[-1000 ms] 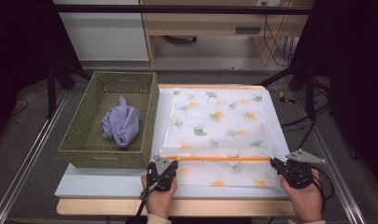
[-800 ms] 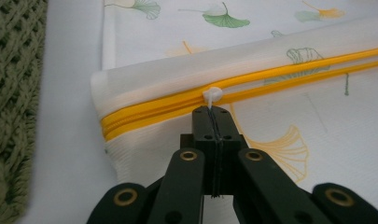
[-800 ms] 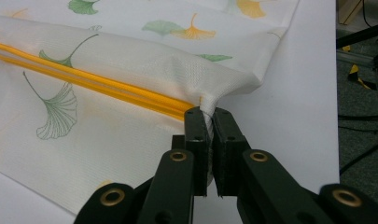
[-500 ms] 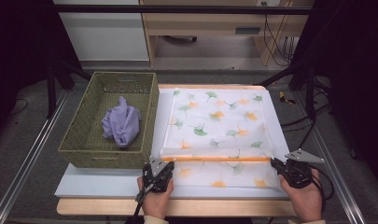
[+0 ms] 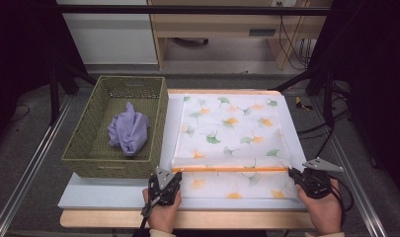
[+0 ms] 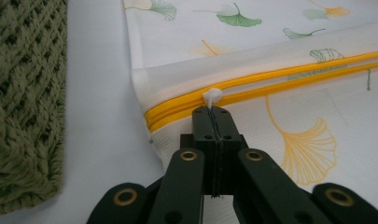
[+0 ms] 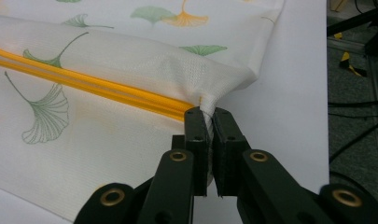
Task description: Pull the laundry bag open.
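White mesh laundry bag w/ green and orange ginkgo-leaf print [image 5: 229, 136] lies flat on the white board [image 5: 113, 190] covering the table top, just right of the olive-green woven basket [image 5: 91, 153], which has a crumpled lilac cloth [image 5: 128, 132] inside. An orange-yellow zipper [image 5: 232, 169] runs across the bag near its front edge, side to side. Left gripper [image 5: 164, 183] sits at the zipper's left end, close to the basket's near corner; in the left gripper view its jaws are pressed together on the small white zipper pull tab [image 6: 212, 96], whose tip pokes out just past the jaw tips at the start of the yellow zipper tape [image 6: 270, 84]. Right gripper [image 5: 300, 176] is at the bag's right edge, at the far end of the same zipper line; in the right gripper view its jaws stand nearly together w/ a bunched fold of the white mesh fabric [image 7: 206, 109] pinched btwn them (right where the zipper ends, the corner of the bag puckering up around the jaw tips). Both hands rest at the board's front edge, left hand [image 5: 160, 215] & right hand [image 5: 326, 210] well apart, the zipper stretched straight btwn the two grips
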Available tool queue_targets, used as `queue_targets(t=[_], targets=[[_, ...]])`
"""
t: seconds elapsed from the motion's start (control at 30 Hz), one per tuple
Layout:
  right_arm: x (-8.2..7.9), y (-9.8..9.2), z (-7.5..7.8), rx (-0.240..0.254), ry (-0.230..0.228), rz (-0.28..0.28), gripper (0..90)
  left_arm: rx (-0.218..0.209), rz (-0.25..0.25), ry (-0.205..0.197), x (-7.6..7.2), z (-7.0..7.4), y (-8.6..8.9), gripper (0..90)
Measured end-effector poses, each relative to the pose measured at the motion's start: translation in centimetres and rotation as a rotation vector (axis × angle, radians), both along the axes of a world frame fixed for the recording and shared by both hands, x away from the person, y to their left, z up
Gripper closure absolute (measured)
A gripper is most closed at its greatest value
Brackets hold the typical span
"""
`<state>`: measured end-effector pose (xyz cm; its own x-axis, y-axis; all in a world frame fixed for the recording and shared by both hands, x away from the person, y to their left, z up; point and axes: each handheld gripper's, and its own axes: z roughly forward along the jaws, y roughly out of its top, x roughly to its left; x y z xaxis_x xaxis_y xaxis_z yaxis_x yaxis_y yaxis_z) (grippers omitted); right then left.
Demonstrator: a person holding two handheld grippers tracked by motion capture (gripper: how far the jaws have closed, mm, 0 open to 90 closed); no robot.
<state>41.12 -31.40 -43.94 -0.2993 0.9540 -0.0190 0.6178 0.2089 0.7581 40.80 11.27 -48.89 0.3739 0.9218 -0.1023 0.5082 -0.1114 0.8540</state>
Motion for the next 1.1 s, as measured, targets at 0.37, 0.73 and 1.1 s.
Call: queue_targets(t=[0.37, 0.73, 1.1], targets=[[0.18, -0.13, -0.14, -0.011, 0.009, -0.015, 86.1, -0.027, 0.013, 0.009, -0.06, -0.39, 0.51, 89.9], [0.23, -0.26, -0.2, -0.008, 0.012, -0.017, 86.1, -0.036, 0.022, 0.016, -0.05, -0.66, 0.82, 89.9], [0.41, -0.42, -0.43, -0.005, 0.019, -0.021, 86.0, -0.036, 0.02, 0.021, -0.04, -0.8, 0.81, 89.9]])
